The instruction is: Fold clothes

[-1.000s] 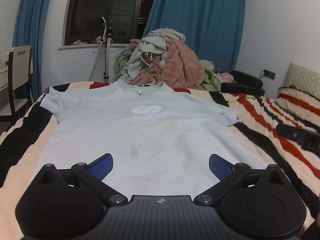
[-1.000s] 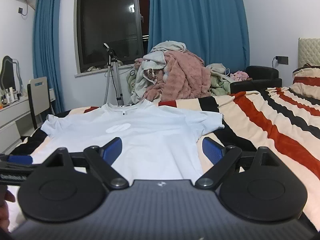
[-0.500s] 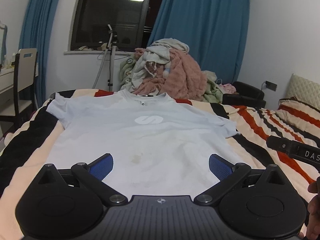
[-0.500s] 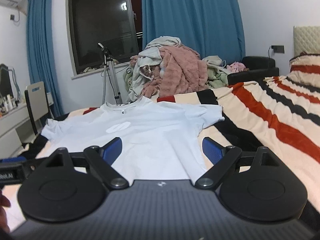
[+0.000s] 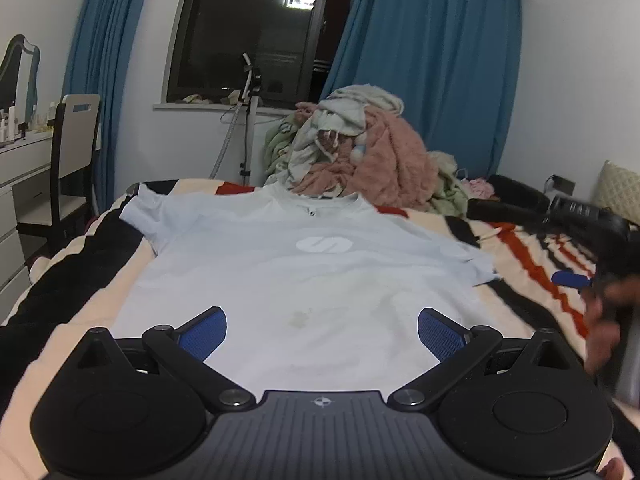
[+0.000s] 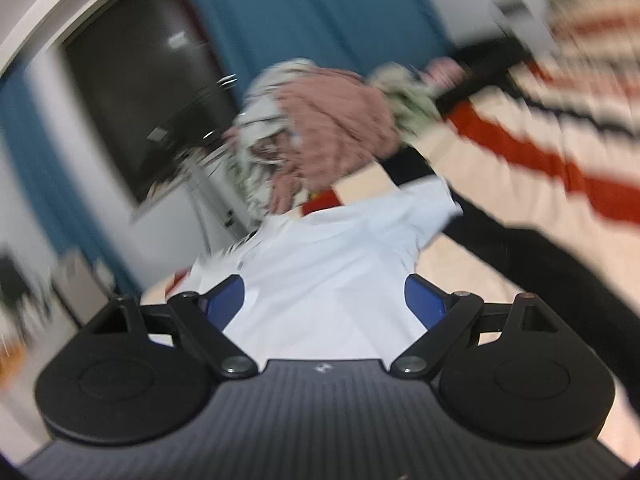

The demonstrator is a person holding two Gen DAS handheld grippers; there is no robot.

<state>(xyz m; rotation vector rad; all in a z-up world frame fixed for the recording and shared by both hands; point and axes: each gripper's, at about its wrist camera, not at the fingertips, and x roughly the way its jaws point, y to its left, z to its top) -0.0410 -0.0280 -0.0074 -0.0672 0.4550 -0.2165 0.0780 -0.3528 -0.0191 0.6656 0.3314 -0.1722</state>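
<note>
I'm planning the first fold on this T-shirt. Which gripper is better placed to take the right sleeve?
Right. The right gripper is open and aimed at the T-shirt's right sleeve. The left gripper, also open, faces the shirt's middle near the hem.

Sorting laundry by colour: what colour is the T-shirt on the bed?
Pale blue T-shirt; left wrist view shows it best.

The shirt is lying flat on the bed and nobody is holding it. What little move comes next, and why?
Probably bring the right gripper down onto the sleeve nearest it and pinch it. The T-shirt lies spread flat on the striped bed, both sleeves out, nothing folded yet. Both grippers are open and empty, the left gripper over the hem, so a sleeve fold looks like the first step.
</note>
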